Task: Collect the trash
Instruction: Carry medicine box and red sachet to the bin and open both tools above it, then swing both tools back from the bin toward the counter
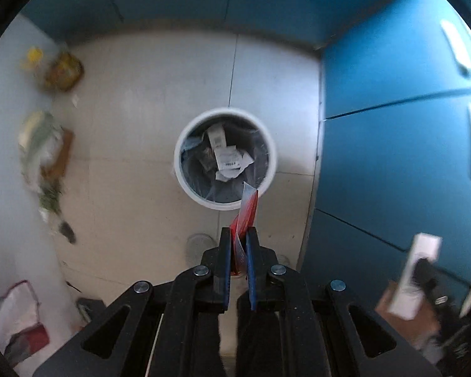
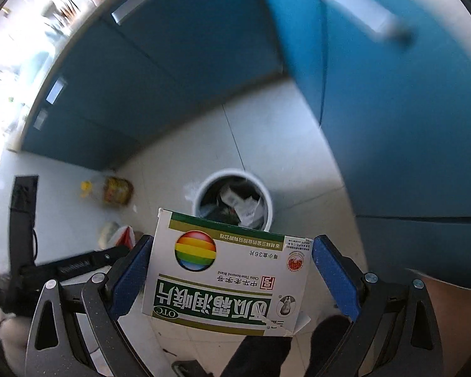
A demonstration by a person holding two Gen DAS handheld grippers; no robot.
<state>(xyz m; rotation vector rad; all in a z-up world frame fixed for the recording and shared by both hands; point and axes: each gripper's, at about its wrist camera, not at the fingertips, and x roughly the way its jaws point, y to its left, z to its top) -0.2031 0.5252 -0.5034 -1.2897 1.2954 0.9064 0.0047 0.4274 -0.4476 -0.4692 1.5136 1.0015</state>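
Left wrist view, left to right. Along the left edge of the frame lay loose items on the pale floor [image 1: 135,132]: a yellow-brown packet [image 1: 62,70] at upper left, a blurred heap of bags and greens [image 1: 42,157] at mid left, a white and red bag [image 1: 15,317] at lower left; whether these count as trash still to be collected, I could not tell.

Centre of frame: the white bin [image 1: 225,158], lined with a dark bag, already held crumpled papers and receipts [image 1: 227,155]; so part of the job was done. Lower centre: the left gripper [image 1: 238,235] was clamped nearly closed on a thin red and white wrapper [image 1: 246,212], whose free end hung over the near rim of the bin; not yet dropped. Right side: blue cabinet doors [image 1: 392,125]; at lower right the other gripper showed blurred with its box [image 1: 414,279].

Right wrist view, left to right. The same yellow-brown packet sat at mid left; at lower centre the right gripper [image 2: 232,257] stood wide with its blue pads [image 2: 132,273] pressed on the two sides of a white and green medicine box [image 2: 226,282]; the bin lay just beyond the box's far edge.

Judgement: two pieces were in hand, both short of release; remaining were both drops, then possibly the floor items at left.
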